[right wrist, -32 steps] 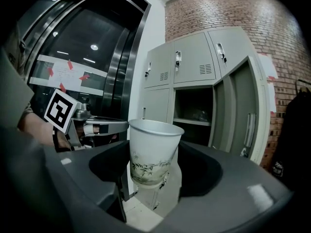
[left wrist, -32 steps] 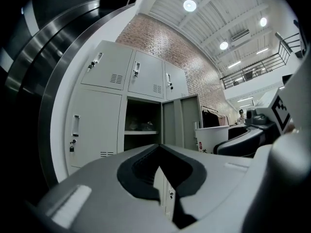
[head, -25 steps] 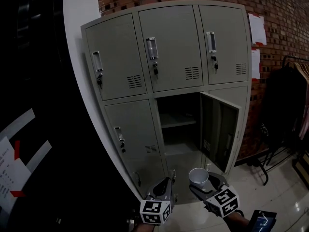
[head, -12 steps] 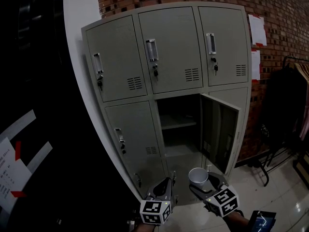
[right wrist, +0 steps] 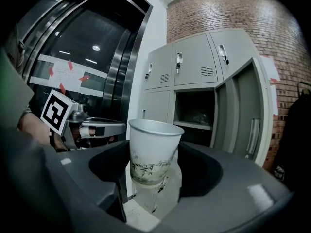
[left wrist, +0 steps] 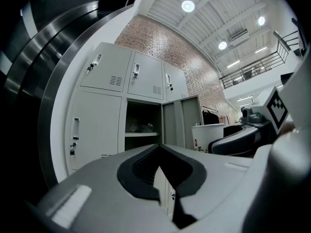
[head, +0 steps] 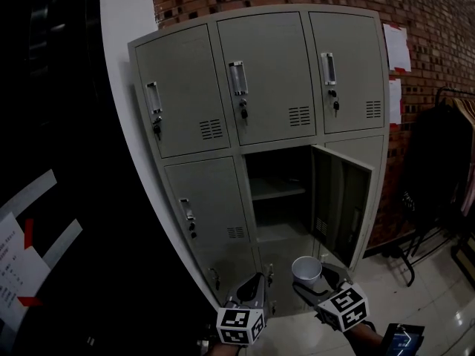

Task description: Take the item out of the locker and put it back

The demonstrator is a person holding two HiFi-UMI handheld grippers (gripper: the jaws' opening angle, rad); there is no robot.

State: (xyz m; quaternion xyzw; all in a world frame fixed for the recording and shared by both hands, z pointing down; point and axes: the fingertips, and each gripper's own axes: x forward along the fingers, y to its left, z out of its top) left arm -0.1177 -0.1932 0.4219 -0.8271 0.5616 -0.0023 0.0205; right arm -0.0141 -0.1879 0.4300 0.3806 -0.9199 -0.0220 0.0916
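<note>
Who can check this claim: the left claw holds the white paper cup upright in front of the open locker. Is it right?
Not quite. The right claw holds the white paper cup upright in front of the open locker, as the right gripper view shows. The left claw is shut, with nothing in it.

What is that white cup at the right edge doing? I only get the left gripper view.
Observer: The right gripper grips it: the cup stands upright between its jaws.
Operator: Is anything inside it?
Observer: The head view looks down into it, and it looks empty.
Operator: What is to the right of the locker?
Observer: Papers hang on the brick wall there.
</note>
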